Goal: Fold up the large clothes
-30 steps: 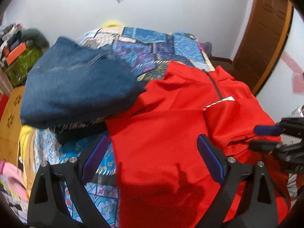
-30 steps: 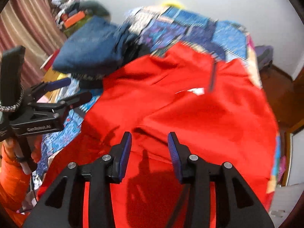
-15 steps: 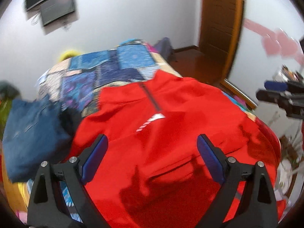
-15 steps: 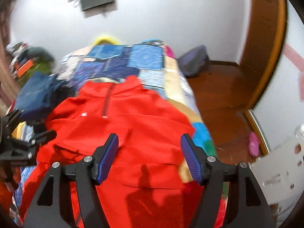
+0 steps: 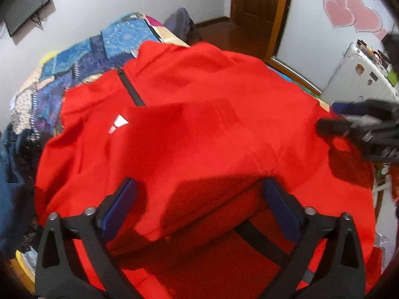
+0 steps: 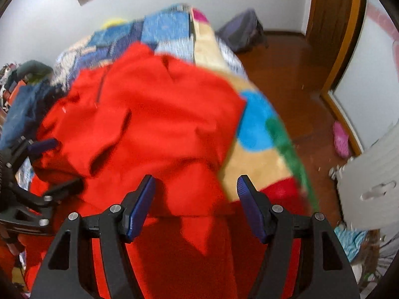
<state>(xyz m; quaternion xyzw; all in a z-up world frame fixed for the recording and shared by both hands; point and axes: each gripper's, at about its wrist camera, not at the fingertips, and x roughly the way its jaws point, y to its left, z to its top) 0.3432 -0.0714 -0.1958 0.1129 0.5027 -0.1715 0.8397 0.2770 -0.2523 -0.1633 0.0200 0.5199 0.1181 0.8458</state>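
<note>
In the left wrist view, the red jacket [image 5: 199, 137] lies spread on the patchwork bedspread [image 5: 119, 39]; the left gripper [image 5: 199, 199] is opening wide above it, holding nothing, and may pinch several layers together. In the right wrist view, the right gripper [image 6: 195, 199] stands open and empty over the jacket's edge, which could slide off the bed side.

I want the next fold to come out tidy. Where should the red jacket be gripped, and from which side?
Probably at the near bottom hem of the red jacket, from above on the viewer's side. The hem hangs over the bed edge as a loose layer, so fingers can close over it. The left gripper, its fingers opening, and the right gripper are both empty above that edge.
</note>
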